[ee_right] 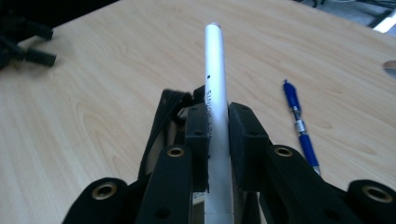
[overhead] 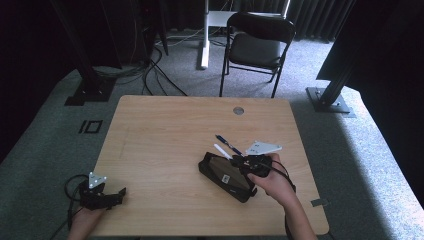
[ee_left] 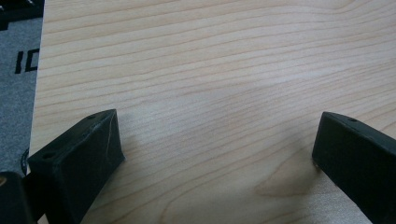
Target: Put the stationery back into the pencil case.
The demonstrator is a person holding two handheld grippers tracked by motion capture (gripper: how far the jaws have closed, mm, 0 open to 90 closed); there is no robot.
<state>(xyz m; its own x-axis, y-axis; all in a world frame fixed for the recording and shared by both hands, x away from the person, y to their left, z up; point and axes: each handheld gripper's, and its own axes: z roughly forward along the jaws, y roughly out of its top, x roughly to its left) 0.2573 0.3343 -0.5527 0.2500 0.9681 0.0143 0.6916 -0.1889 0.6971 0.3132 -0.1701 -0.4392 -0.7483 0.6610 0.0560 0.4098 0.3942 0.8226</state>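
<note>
My right gripper [ee_right: 217, 123] is shut on a white pen [ee_right: 215, 74], whose barrel sticks out forward between the pads. In the high view that right gripper [overhead: 239, 161] hovers over an open black pencil case [overhead: 220, 174], and the white pen [overhead: 221, 151] pokes out toward the upper left. A blue pen [overhead: 228, 144] lies on the table just beyond; the blue pen [ee_right: 299, 123] lies to the right of my jaws. My left gripper [overhead: 121, 191] rests at the table's front left corner. The left gripper [ee_left: 217, 149] is open, with bare wood between its jaws.
The light wooden table [overhead: 165, 130] has a round cable grommet [overhead: 238, 110] near its far edge. A black folding chair [overhead: 255, 47] stands behind the table. Dark frame posts stand at both sides on the grey carpet.
</note>
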